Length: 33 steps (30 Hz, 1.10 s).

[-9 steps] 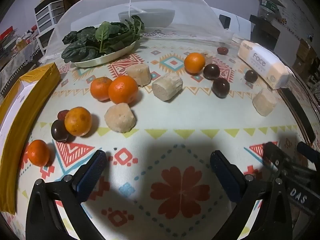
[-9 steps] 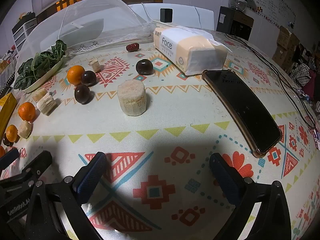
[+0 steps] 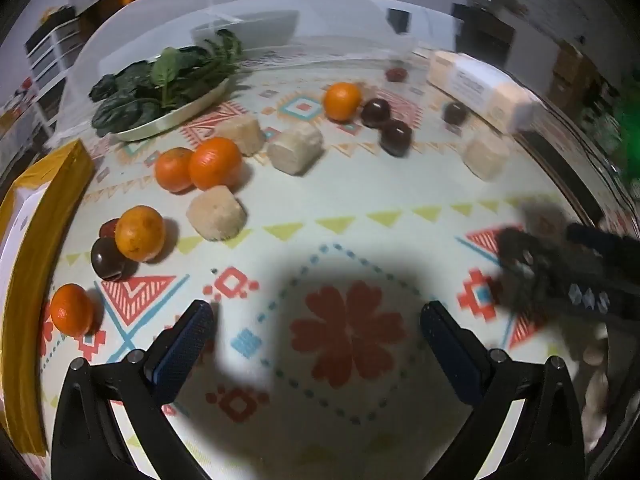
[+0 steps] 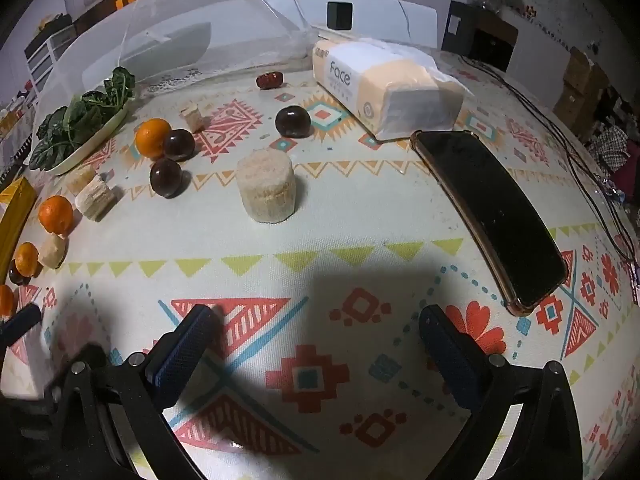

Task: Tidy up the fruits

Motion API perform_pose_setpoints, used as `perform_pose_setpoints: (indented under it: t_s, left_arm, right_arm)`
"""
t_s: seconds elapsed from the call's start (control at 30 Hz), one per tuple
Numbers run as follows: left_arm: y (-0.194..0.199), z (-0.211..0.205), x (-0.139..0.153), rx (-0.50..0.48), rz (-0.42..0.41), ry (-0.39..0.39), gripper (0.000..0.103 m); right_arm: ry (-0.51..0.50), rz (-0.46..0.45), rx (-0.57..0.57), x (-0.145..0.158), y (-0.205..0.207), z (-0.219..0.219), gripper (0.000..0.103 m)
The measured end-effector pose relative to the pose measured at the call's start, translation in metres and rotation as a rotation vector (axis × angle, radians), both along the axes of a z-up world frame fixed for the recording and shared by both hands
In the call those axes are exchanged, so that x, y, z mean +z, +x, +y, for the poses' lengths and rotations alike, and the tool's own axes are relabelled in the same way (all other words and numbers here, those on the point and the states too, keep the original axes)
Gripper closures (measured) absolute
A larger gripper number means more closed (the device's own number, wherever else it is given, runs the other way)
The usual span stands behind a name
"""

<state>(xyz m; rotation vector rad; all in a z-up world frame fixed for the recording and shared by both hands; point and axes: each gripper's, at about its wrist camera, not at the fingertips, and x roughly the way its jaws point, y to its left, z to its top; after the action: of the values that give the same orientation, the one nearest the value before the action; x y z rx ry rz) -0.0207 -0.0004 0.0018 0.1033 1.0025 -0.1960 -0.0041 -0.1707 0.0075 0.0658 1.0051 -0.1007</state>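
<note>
I have both claws spread wide with nothing between their pads. My left claw [image 3: 316,344] hovers over the red flower print near the front edge of the tabletop [image 3: 360,208], and my right claw [image 4: 316,344] hovers over a red triangle print by the same edge; its body shows blurred at the right of the left view.

The fruit lies scattered across the patterned cloth. Toward the left edge I see one orange [image 3: 71,309] alone by a yellow box [image 3: 44,216], then an orange [image 3: 140,233] touching a dark plum [image 3: 107,258], with a red date just behind them. Farther in, a pair of oranges [image 3: 200,166] sits touching each other, with pale cut chunks [image 3: 216,213] just in front of and behind them. Toward the back, another orange [image 4: 152,138] rests against a plum [image 4: 179,144], with a second plum [image 4: 166,177] just in front. A lone plum [image 4: 293,121] lies near the tissue pack [image 4: 384,88], and a red date [image 4: 270,80] sits behind it near the far edge. A pale round chunk [image 4: 266,186] stands upright at the middle of the tabletop.

A plate of greens [image 3: 168,88] sits at the back left, partly under a mesh food cover [image 4: 180,36]. A phone [image 4: 492,216] lies flat toward the right edge, just in front of the tissue pack.
</note>
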Motion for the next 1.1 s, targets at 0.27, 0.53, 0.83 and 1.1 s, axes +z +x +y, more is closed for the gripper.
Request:
perform_pose_setpoints:
  t_s: [0.27, 0.53, 0.83, 1.1]
  left_arm:
    - [-0.042, 0.019, 0.018, -0.039, -0.051, -0.117, 0.0]
    - [-0.069, 0.108, 0.133, 0.009, -0.215, -0.234, 0.004]
    - [-0.104, 0.196, 0.334, 0.152, -0.622, 0.001, 0.004]
    - [-0.059, 0.178, 0.356, 0.085, -0.511, 0.253, 0.01]
  right_arm:
    - [0.01, -0.016, -0.005, 0.002, -0.006, -0.004, 0.003]
    - [-0.038, -0.319, -0.01, 0.115, -0.068, -0.002, 0.007]
    - [0.028, -0.618, 0.07, 0.314, -0.083, 0.023, 0.006]
    - [-0.678, -0.796, 0.247, 0.372, -0.089, 0.155, 0.0]
